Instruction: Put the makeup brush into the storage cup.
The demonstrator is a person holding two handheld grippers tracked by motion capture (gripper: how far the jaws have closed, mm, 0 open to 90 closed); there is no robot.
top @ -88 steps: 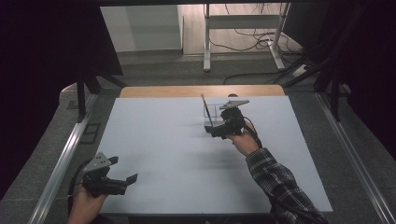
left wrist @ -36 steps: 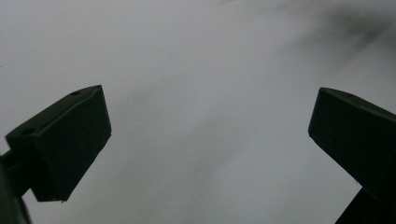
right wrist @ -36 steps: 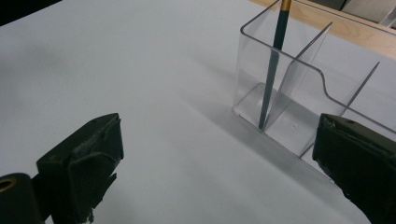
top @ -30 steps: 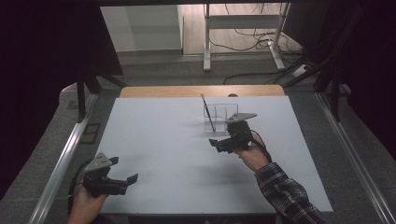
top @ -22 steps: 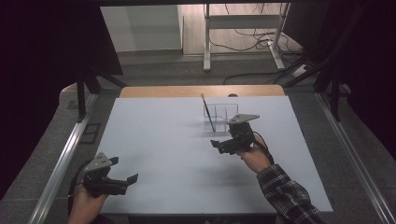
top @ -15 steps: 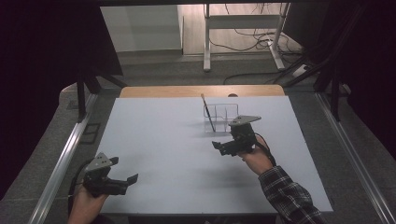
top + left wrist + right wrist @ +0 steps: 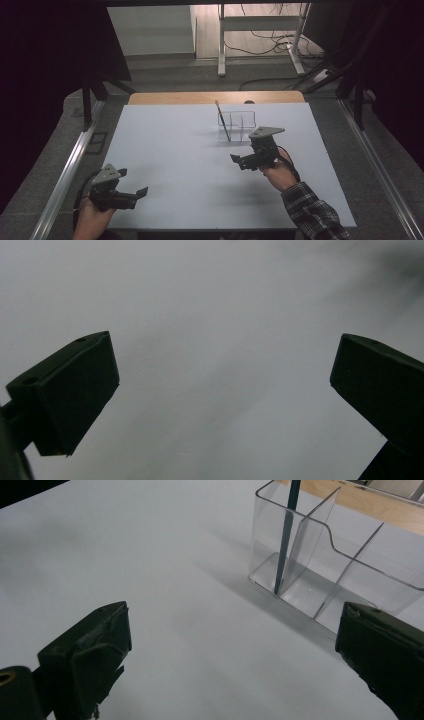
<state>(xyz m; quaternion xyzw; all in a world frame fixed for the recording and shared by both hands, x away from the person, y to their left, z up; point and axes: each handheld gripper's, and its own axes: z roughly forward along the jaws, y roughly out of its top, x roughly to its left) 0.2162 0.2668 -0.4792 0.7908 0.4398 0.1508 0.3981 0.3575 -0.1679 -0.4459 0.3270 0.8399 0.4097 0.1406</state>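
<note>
A clear plastic organiser (image 7: 239, 124) (image 7: 325, 570) with compartments stands on the white table (image 7: 190, 150) toward the back. A dark thin pencil (image 7: 223, 121) (image 7: 286, 535) leans in its left compartment. My right gripper (image 7: 236, 161) (image 7: 230, 655) hovers just in front of the organiser, open, with nothing between its jaws. My left gripper (image 7: 141, 192) (image 7: 222, 390) rests near the table's front left corner, open and holding nothing, looking down at the bare white surface.
A wooden strip (image 7: 215, 97) runs along the table's far edge. Metal rails (image 7: 65, 175) flank the table on both sides. Behind it stand a metal frame (image 7: 260, 35) and cables (image 7: 270, 47) on the floor.
My right gripper has let go of the pencil in the organiser and drawn back toward the person and a little right. The left gripper has stayed put.
</note>
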